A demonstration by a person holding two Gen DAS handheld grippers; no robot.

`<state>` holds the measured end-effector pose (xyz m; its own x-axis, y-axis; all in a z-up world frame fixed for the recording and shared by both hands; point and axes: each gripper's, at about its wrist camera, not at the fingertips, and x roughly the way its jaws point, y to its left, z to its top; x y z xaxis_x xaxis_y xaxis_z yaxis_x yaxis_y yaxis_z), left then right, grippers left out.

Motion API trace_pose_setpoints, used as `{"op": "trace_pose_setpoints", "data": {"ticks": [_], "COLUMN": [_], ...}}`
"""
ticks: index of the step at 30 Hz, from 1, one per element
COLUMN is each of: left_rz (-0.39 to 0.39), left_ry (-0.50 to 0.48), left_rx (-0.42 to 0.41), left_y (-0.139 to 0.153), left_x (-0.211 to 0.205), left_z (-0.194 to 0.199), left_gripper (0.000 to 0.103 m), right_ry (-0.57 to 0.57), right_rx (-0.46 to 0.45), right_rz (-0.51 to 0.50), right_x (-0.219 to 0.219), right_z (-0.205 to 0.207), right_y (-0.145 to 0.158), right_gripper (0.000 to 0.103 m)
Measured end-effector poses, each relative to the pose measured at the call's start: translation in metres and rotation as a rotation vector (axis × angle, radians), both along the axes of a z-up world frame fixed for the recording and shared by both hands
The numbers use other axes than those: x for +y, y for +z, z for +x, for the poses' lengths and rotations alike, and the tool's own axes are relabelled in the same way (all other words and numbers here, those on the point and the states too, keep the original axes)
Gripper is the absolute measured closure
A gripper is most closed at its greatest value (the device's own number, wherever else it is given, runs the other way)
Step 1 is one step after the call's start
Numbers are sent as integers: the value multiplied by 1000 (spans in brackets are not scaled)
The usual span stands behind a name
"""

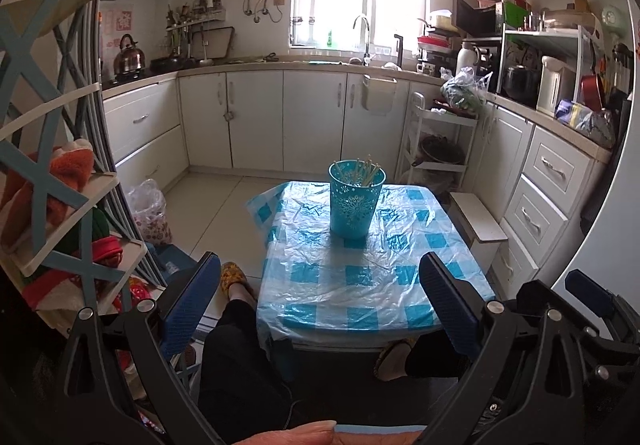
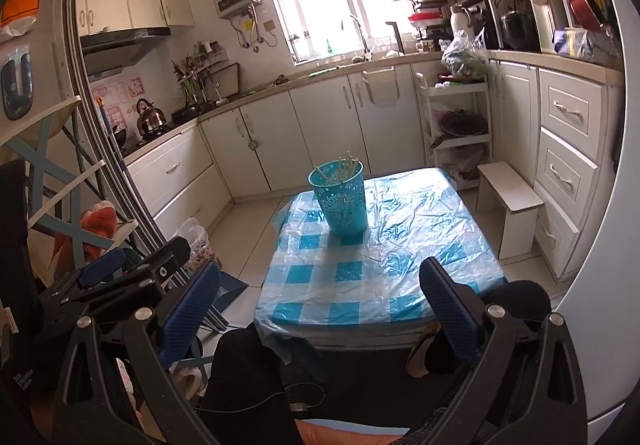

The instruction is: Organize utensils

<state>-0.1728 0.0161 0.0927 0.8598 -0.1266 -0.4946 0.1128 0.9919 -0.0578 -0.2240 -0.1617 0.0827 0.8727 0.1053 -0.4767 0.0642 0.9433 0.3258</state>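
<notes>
A: Start big. Where does everything sit?

B: A low surface (image 1: 360, 277) under a blue-checked plastic cover fills the middle of the kitchen floor. Toward its far end stands a teal holder (image 1: 356, 201), upright, with a bundle of pale chopsticks (image 1: 362, 171) inside it.

A: And the tools?

B: Both hang back at the near edge, well apart from the holder. The left tool (image 1: 320, 309) has its jaws spread wide and carries nothing; the right tool (image 2: 320, 309) is released the same way, empty.

A: What could go wrong?

B: The cover looks loose and slippery, and the holder is tall on a narrow base. I judge that a sideways nudge from a pad (image 2: 450, 309) could slide or tip it and spill the sticks. Pinching one stick may also drag its neighbours out.

A: Which way do the sticks run?

B: Long axis near vertical, ends up, leaning slightly and fanned against the rim.
</notes>
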Motion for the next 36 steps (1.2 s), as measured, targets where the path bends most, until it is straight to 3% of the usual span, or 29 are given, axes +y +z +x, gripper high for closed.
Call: {"op": "trace_pose_setpoints", "data": {"ticks": [36], "left_rz": [-8], "left_ry": [11], "left_rx": [-7], "left_y": [5], "left_x": [3], "left_z": [-3], "left_gripper": [8], "right_ry": [-8], "right_rx": [-38], "right_rz": [-20], "right_x": [3], "right_z": [-7], "right_y": [7], "right_gripper": [7]}}
